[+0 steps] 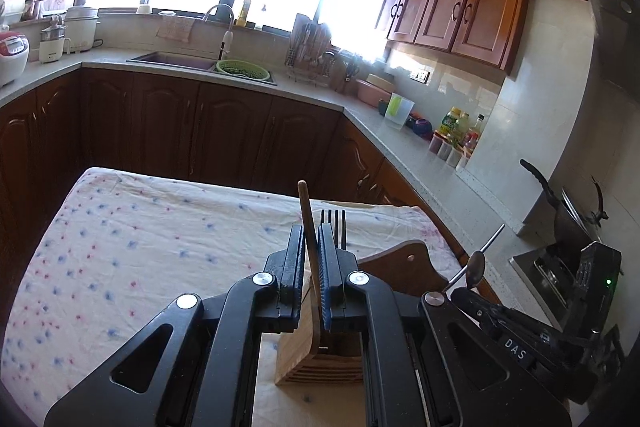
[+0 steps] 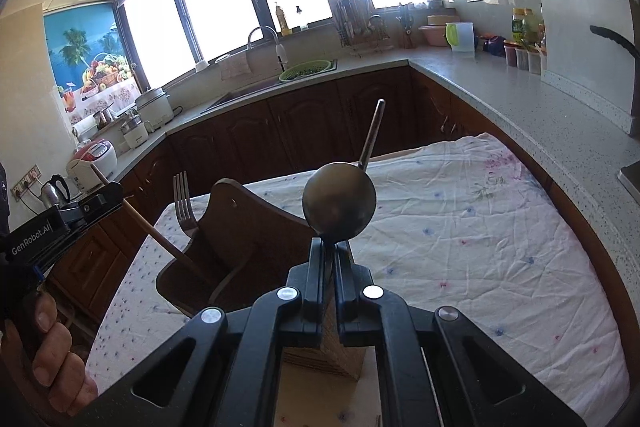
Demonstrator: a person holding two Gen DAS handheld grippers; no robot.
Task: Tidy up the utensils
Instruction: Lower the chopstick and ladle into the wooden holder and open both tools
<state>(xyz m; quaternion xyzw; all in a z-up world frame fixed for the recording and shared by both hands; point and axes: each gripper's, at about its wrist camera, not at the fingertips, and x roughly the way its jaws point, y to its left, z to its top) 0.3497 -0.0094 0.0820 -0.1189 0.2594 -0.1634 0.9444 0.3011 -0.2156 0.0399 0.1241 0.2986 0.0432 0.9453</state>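
My left gripper (image 1: 310, 231) is shut on a thin wooden stick (image 1: 307, 211) that points up and away. Below it stands a light wooden utensil holder (image 1: 304, 347) with a dark wooden back board (image 1: 408, 263). A metal fork (image 1: 335, 223) stands in it, tines up. My right gripper (image 2: 329, 247) is shut on a metal spoon (image 2: 339, 201) at the near edge of its bowl, handle pointing up and away. In the right wrist view the left gripper (image 2: 116, 193) holds the stick (image 2: 160, 239) slanting down towards the holder (image 2: 240, 235), beside the fork (image 2: 183, 203).
The holder stands on a table under a floral cloth (image 2: 460, 227). A counter (image 1: 400, 143) runs around behind with a sink (image 1: 172, 59), a green colander (image 1: 242, 69), a dish rack (image 1: 310, 63) and bottles (image 1: 456, 127). A pan (image 1: 568, 211) sits on the stove at the right. A hand (image 2: 48, 347) grips the left tool.
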